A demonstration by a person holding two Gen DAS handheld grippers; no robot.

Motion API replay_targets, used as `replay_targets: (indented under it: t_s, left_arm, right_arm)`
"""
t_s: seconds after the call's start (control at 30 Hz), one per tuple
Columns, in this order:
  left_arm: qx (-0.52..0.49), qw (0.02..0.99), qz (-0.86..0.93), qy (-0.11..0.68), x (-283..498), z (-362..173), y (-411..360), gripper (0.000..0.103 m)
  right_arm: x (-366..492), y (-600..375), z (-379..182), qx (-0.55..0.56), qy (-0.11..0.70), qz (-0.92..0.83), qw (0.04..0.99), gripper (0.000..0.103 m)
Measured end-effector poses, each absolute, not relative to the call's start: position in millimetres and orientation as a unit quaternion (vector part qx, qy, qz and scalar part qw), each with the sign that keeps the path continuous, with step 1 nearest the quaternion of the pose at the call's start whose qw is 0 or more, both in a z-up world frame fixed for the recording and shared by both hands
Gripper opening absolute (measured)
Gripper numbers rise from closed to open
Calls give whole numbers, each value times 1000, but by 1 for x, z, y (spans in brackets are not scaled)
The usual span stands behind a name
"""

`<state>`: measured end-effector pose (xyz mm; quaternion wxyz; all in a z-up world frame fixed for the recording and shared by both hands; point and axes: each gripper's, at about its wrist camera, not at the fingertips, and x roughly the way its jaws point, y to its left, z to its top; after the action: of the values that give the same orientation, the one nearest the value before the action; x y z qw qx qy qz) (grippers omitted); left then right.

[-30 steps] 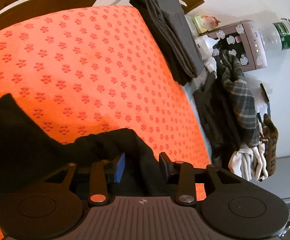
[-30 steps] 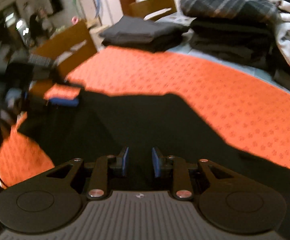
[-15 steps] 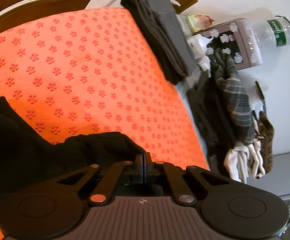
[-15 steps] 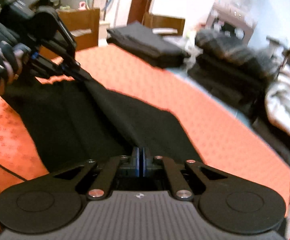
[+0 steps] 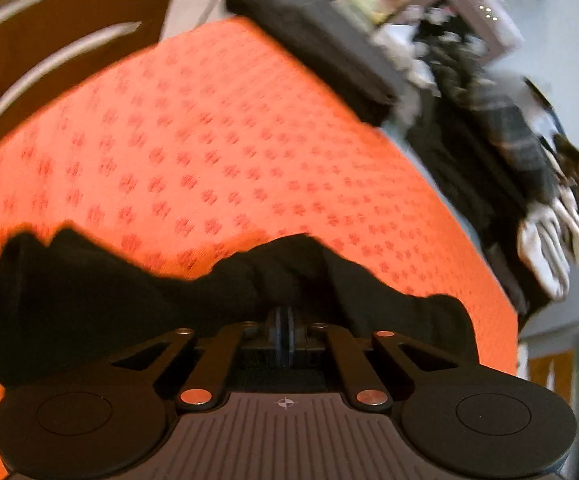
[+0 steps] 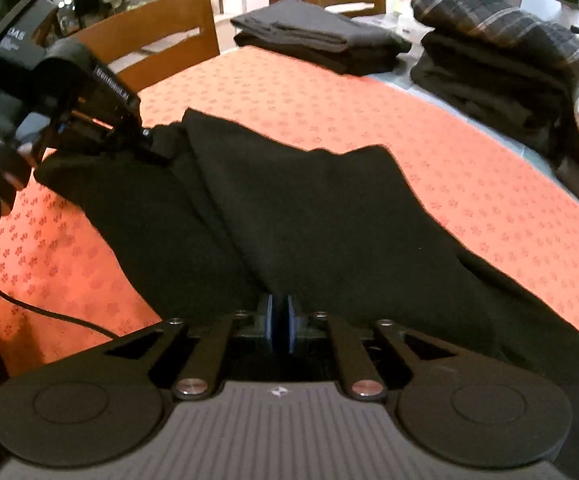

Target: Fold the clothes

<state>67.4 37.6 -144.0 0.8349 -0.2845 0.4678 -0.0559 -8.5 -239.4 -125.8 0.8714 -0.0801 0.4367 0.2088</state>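
Note:
A black garment (image 6: pixel 289 216) lies stretched over the orange patterned tablecloth (image 6: pixel 469 184). My right gripper (image 6: pixel 280 320) is shut on its near edge. My left gripper (image 5: pixel 283 326) is shut on another edge of the same black garment (image 5: pixel 89 296), which bunches around the jaws. In the right wrist view the left gripper (image 6: pixel 151 140) shows at the left, pinching the garment's far corner and holding it a little above the cloth. The fabric sags in folds between the two grippers.
A folded dark grey stack (image 6: pixel 313 40) sits at the table's far edge. A plaid and black pile (image 6: pixel 497 52) and white clothes (image 5: pixel 549 248) lie at the right. Wooden chairs (image 6: pixel 157 48) stand behind the table. A black cable (image 6: pixel 49 312) crosses the near left.
Both grippers closed on the black garment. They have lifted and spread it, so the fabric now stretches between them. The left wrist view is blurred by motion.

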Motion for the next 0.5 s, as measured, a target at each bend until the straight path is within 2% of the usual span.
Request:
replay_targets:
  t_s: [0.03, 0.2, 0.4, 0.5]
  left_arm:
    - [-269, 847, -69, 454, 65, -136, 35, 9]
    - [-194, 883, -136, 406, 65, -109, 9, 15]
    - [-163, 871, -191, 423, 80, -122, -29, 20]
    - [-150, 865, -205, 432, 86, -132, -46, 21]
  right_arm:
    - [-15, -244, -120, -74, 426, 203, 879, 26]
    - [-41, -298, -101, 11, 391, 96, 915, 29]
    - [-85, -388, -103, 114, 373, -87, 917, 34]
    - [-109, -433, -106, 146, 361, -173, 905, 44]
